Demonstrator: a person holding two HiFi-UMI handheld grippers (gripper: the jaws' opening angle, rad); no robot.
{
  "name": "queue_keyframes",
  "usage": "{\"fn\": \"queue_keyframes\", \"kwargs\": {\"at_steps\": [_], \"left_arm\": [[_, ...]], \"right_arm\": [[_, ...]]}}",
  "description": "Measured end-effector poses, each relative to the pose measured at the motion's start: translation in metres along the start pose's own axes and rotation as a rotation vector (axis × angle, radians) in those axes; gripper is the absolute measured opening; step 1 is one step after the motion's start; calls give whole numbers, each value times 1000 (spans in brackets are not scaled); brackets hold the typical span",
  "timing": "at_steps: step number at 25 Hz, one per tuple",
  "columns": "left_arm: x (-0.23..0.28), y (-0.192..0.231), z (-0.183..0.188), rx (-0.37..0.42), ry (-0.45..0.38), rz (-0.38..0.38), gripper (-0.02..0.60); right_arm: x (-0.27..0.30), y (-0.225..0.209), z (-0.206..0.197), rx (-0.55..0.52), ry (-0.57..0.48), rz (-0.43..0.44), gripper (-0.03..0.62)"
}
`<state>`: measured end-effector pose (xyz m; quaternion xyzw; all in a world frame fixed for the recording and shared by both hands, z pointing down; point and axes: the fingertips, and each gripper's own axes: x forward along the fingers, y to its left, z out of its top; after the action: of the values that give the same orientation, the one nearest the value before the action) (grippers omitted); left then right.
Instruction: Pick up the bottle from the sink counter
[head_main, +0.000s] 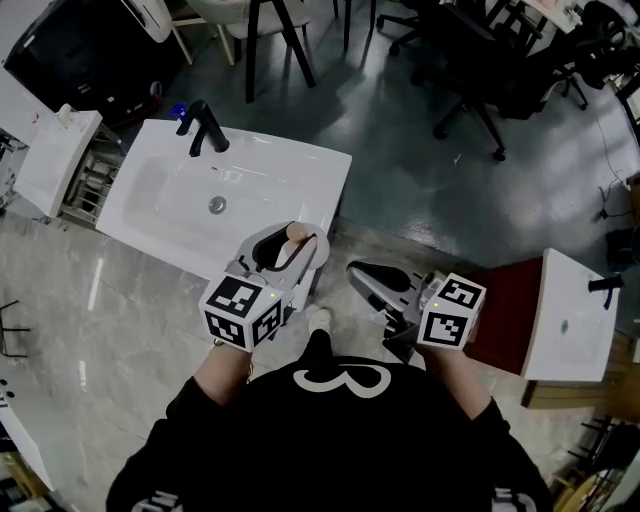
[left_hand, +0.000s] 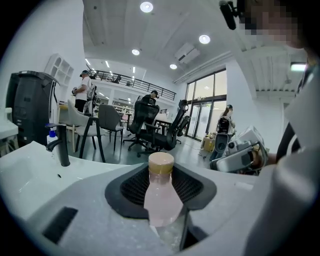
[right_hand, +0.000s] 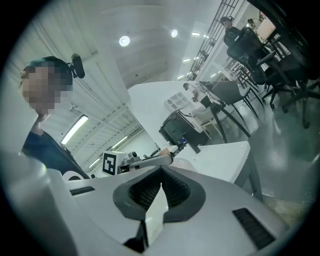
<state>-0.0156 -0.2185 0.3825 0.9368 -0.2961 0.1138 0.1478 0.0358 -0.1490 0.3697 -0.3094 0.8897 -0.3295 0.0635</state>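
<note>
A small pale pink bottle (left_hand: 161, 192) with a tan cap (head_main: 296, 234) sits upright between the jaws of my left gripper (head_main: 290, 248), which is shut on its body. In the head view the gripper holds it in the air by the near right corner of the white sink counter (head_main: 300, 175). My right gripper (head_main: 368, 280) hovers to the right of the left one, over the floor. Its ribbed pads (right_hand: 167, 190) meet with nothing between them. The bottle's lower part is hidden by the left jaws.
A black faucet (head_main: 205, 127) stands at the basin's far edge, with a small blue bottle (head_main: 179, 110) beside it. A white rack (head_main: 55, 155) stands at the left and a second sink unit (head_main: 575, 320) at the right. Office chairs (head_main: 480, 60) stand beyond the counter.
</note>
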Motion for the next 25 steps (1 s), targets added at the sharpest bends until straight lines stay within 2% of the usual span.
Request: {"fn": "queue_keyframes", "kwargs": {"at_steps": [10,18,25], "left_arm": [[-48,-42,-5,-8,-23,2,149],[-79,-87,-7,51,-34,-2,149],[-106,-126,-8,47,-52,-29,149]], "right_arm": [[-20,42,-12,-44,-6,30,14],[-43,77,-20,-77,-30,66,14],[-66,109,-29,-112,-43,102,14]]}}
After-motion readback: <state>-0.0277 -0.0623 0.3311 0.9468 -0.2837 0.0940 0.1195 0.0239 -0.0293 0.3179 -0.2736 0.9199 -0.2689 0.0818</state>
